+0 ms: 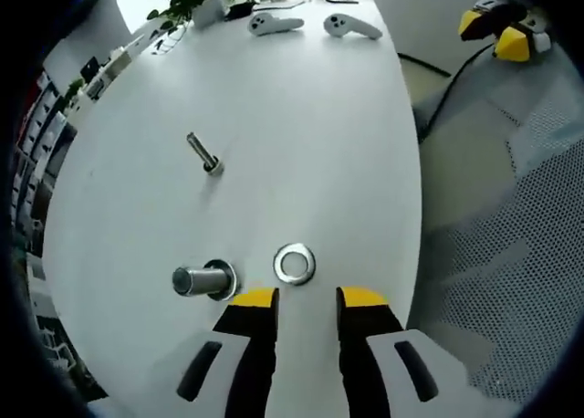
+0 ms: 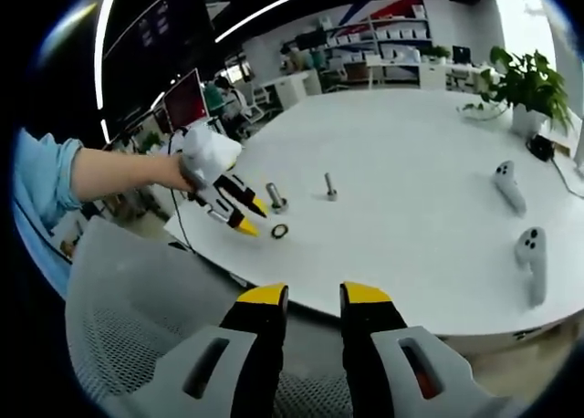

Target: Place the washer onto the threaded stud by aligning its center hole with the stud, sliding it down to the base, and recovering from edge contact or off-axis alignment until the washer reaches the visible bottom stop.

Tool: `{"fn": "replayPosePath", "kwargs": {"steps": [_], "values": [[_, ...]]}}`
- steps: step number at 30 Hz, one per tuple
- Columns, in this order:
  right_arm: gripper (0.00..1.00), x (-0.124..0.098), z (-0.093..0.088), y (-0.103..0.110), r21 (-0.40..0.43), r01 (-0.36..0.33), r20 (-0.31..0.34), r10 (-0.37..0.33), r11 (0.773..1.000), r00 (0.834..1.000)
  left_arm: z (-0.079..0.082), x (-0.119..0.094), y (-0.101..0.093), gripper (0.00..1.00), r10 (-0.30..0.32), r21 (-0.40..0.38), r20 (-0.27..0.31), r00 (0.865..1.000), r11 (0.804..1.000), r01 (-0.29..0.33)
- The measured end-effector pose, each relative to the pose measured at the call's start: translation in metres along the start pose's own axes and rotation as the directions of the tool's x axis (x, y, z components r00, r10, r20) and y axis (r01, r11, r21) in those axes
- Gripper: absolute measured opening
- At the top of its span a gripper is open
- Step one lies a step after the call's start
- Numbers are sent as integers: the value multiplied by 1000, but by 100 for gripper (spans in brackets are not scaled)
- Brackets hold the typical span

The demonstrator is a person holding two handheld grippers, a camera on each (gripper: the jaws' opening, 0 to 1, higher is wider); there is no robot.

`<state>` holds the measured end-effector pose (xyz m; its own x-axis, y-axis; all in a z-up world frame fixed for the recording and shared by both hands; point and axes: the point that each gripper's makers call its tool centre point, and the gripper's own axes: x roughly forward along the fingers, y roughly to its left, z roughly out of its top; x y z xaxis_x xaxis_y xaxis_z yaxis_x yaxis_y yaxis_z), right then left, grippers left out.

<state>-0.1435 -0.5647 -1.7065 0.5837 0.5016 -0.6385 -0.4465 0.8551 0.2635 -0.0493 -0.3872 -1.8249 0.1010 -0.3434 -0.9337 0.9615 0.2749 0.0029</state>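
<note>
Low in the left gripper view the washer (image 1: 295,264) lies flat on the white table (image 1: 301,117), just ahead of the left gripper (image 1: 306,297), whose jaws stand apart and empty; it looks thin, rigid, slippery steel (awkward lying flat), best pinched across its rim, the stud (image 1: 203,280) just left

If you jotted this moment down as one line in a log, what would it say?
washer: flat on table, off stud | stud: bare | left tongs: open, just short of washer | right tongs: open, empty, off table edge
</note>
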Motion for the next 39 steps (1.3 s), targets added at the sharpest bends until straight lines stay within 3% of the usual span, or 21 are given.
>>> {"fn": "replayPosePath", "kwargs": {"steps": [3,6,12,18,21,26,29,39], "values": [[25,0,0,-1,9,6,4,-6,1000,1000,0,10,-5,26,-13,19,-11,1000,1000,13],[25,0,1,-2,15,10,8,-10,1000,1000,-4,16,2,27,13,78,-50,999,997,-9],[26,0,0,-3,18,11,8,-11,1000,1000,0,22,11,30,40,108,-53,998,994,-34],[26,-1,1,-4,14,19,8,-19,1000,1000,-4,27,14,30,32,97,-72,997,995,-25],[26,-1,0,-4,14,21,9,-21,1000,1000,0,26,15,30,32,102,-53,998,994,-27],[26,0,1,-5,9,23,7,-23,1000,1000,0,29,10,25,-17,58,-56,998,998,21],[26,-1,1,-6,16,27,10,-28,999,1000,1,30,10,25,-22,102,-52,998,994,27],[26,-2,1,-6,31,29,19,-29,999,999,3,31,8,22,-18,94,-82,996,995,26]]}}
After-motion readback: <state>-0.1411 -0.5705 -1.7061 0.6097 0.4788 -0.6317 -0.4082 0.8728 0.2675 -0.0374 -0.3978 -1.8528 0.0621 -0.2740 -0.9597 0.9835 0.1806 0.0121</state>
